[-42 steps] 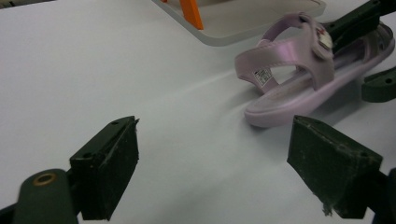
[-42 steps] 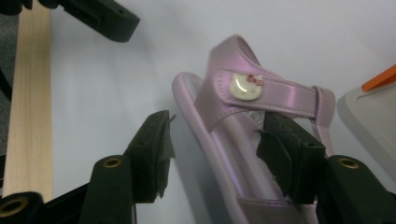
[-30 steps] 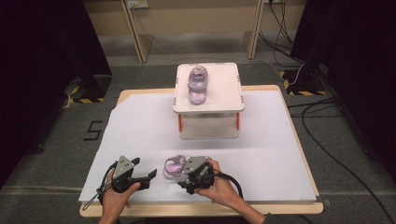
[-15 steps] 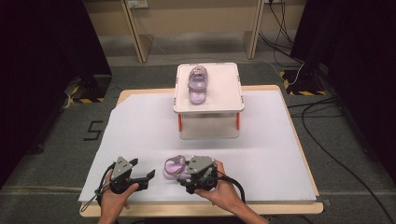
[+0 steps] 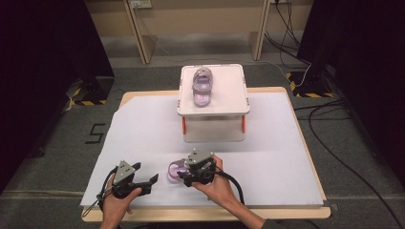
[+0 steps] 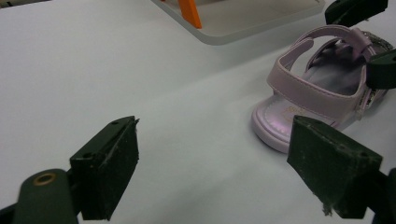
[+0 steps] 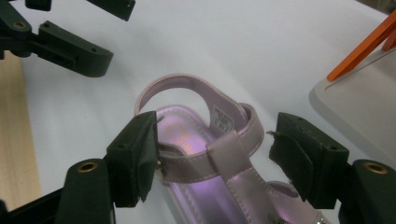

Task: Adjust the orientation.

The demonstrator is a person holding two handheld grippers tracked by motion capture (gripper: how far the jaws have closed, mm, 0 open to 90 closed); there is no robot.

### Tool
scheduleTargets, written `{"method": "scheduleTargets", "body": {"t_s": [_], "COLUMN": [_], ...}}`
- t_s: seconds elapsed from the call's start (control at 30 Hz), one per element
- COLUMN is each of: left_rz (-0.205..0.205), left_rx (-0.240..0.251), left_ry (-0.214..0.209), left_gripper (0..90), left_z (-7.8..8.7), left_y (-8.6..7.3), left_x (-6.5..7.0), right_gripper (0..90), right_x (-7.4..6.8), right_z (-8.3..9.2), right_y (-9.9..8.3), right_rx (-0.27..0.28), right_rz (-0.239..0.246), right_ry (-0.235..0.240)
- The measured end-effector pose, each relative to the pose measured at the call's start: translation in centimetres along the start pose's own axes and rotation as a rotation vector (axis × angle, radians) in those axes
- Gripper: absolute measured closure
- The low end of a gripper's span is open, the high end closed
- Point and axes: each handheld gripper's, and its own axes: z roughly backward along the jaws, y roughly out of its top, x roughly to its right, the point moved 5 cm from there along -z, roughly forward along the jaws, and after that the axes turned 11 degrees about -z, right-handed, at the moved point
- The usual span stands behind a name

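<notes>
Sandal (image 7: 219,154), lilac, lies on the white bench (image 5: 143,129) between the jaws of the right tongs (image 7: 215,158). These jaws have just been opening: the one on the left of the right gripper view sits against the strap, the other stands clear, so the grip is released. Left tongs (image 6: 215,163) are spread wide with nothing between them, near the sandal's heel. Farther back, a second sandal (image 5: 202,87) rests on a white raised platform (image 5: 234,102) with orange legs.
</notes>
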Motion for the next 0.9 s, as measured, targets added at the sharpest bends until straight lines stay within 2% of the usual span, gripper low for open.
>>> {"method": "scheduleTargets", "body": {"t_s": [0.17, 0.4, 0.47, 0.67, 0.9], "left_rz": [0.001, 0.005, 0.001, 0.000, 0.002], "left_rx": [0.004, 0.003, 0.003, 0.007, 0.001], "left_ry": [0.000, 0.000, 0.001, 0.001, 0.001], "left_gripper": [15.8, 15.8, 15.8, 15.8, 15.8], "left_z": [0.0, 0.1, 0.0, 0.0, 0.0], "left_y": [0.0, 0.0, 0.0, 0.0, 0.0], "left_x": [0.0, 0.0, 0.0, 0.0, 0.0], "right_gripper": [33.4, 33.4, 33.5, 33.8, 34.8], "right_x": [-0.1, -0.3, -0.1, 1.0, 2.7], "right_z": [0.8, 2.5, 3.1, 4.4, 5.7], "right_y": [-0.3, -1.3, -1.6, -2.4, -3.1], "right_rx": [-0.012, -0.017, -0.021, -0.022, -0.024], "right_rz": [0.025, 0.113, 0.121, 0.083, 0.051], "right_ry": [-0.001, -0.023, -0.030, -0.027, -0.061]}}
